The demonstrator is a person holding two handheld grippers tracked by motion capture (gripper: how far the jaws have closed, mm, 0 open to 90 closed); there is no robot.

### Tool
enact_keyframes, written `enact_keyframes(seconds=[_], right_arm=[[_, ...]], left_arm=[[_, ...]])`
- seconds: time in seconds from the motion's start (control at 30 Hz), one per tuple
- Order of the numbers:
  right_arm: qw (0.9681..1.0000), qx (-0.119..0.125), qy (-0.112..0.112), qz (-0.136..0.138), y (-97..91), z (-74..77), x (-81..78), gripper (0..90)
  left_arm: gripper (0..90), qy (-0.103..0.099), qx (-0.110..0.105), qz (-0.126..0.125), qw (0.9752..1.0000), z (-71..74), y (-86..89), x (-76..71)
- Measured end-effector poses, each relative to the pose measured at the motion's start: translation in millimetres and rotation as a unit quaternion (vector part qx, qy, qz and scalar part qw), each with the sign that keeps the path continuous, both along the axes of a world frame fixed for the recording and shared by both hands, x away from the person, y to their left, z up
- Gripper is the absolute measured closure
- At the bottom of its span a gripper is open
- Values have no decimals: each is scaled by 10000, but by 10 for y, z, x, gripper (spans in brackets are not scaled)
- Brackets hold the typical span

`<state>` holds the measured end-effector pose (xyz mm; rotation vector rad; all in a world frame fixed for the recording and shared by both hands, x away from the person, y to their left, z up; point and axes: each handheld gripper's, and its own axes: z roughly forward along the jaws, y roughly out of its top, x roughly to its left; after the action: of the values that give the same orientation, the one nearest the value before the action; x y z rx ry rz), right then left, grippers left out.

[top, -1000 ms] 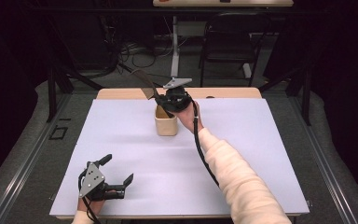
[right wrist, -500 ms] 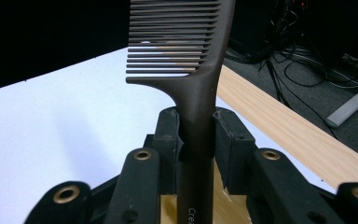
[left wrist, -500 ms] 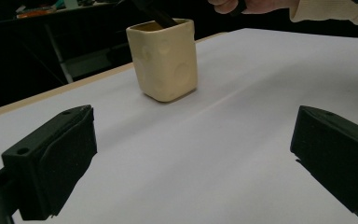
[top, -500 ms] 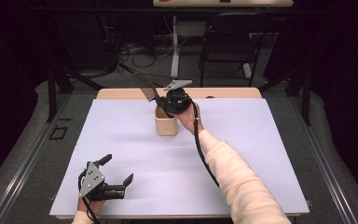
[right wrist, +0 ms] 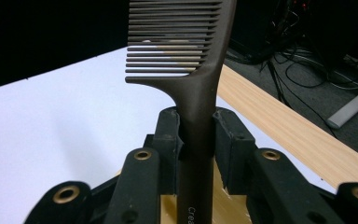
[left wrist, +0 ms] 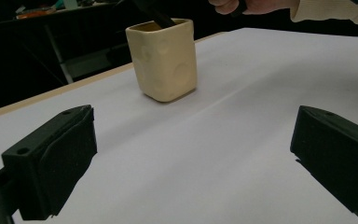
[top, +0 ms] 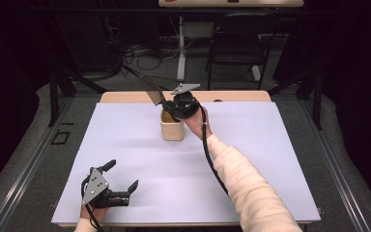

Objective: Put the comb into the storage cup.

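Looking down from the high view, we see the right gripper (top: 170, 105) poised at the rim of a cream, square-sided ceramic cup (top: 172, 125) near the far-middle of the white table cover (top: 270, 159), jaws clamped on the handle of a dark brown plastic comb (top: 150, 89). The comb's toothed end tilts up & away to the left; its handle end seems to dip into the cup, tho the rim hides how deep. We judge the grip sits low on the handle so the comb can go in or out upright. The left gripper (top: 124, 178) rests near the front-left edge, well apart from the cup, jaws spread w/ nothing between them; it looks parked out of the way.

In the left gripper view, we look along two wide-apart black jaws across bare white sheet to the cup (left wrist: 163, 58). A dark rod, likely the comb's handle, slants into its mouth. The other hand (left wrist: 242, 5) shows at top.

In the right gripper view, both pads press the comb (right wrist: 200, 116) from either side, teeth up. Below the jaws, part of the cup's yellowish rim (right wrist: 223, 198) shows.

Surface & room: a smooth white sheet over a light wood tabletop (top: 125, 96), whose far strip is exposed. Beyond, a dim room w/ grey floor, floor cables (top: 145, 60), a chair (top: 234, 43) & a pale stand leg (top: 180, 48).
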<state>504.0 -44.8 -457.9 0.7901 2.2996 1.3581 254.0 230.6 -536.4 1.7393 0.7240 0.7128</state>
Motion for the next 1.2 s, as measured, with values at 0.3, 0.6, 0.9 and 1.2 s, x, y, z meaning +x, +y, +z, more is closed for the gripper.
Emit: enact_keyframes(seconds=[0.3,0.6,0.9,1.2], right_arm=[[10000,0,20,0,-6,-15,-3,717],[10000,-71,53,44,-24,-29,3,718],[9998,-207,-6,35,2,-52,0,718],[9996,-292,3,33,28,-84,1,716]], left_arm=[[1,15,-7,21,10000,-5,-3,6],[0,9,15,17,10000,-3,-2,3],[1,-7,41,40,10000,0,-1,1],[1,-15,40,55,10000,2,0,-2]])
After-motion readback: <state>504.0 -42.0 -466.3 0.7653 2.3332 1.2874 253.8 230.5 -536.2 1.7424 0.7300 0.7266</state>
